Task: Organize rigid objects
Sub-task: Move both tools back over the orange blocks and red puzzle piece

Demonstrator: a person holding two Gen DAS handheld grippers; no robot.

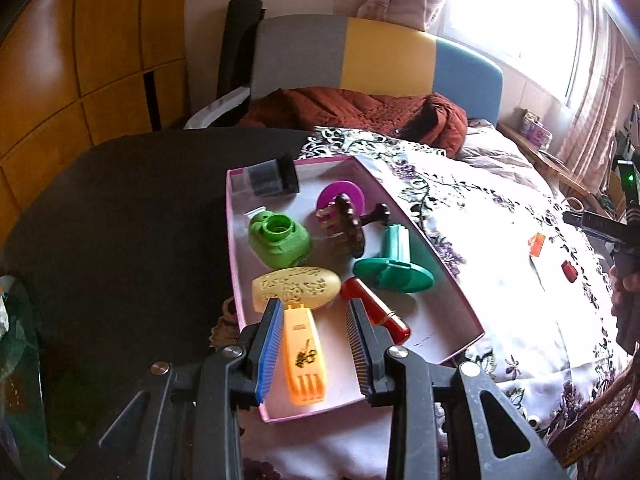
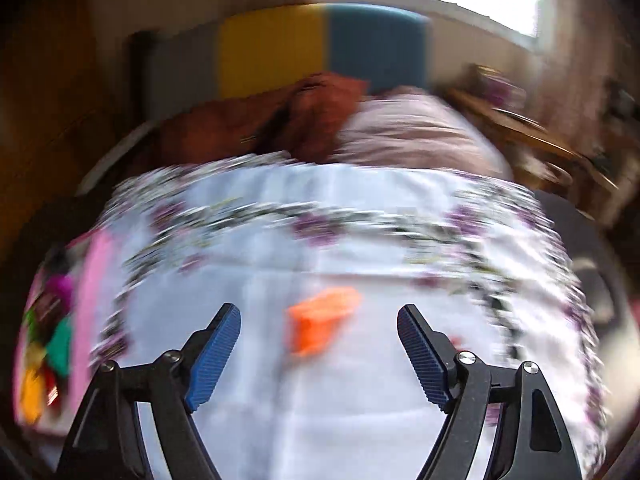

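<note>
Orange clip [image 1: 303, 354] lies in the pink box [image 1: 472, 316] between the left gripper's [image 1: 314, 316] parted jaws, seemingly just dropped, while the right gripper [image 2: 319, 314], jaws wide apart, should next close on the orange block [image 2: 324, 318] beside the box.

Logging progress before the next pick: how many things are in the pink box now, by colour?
Green: 2, green camera toy, teal stamp
Yellow/orange: 2, yellow oval, orange comb
Red: 1, red tube
Purple: 1, purple ring
Brown: 1, brown clip
Black: 1, black block
Total: 8
</note>
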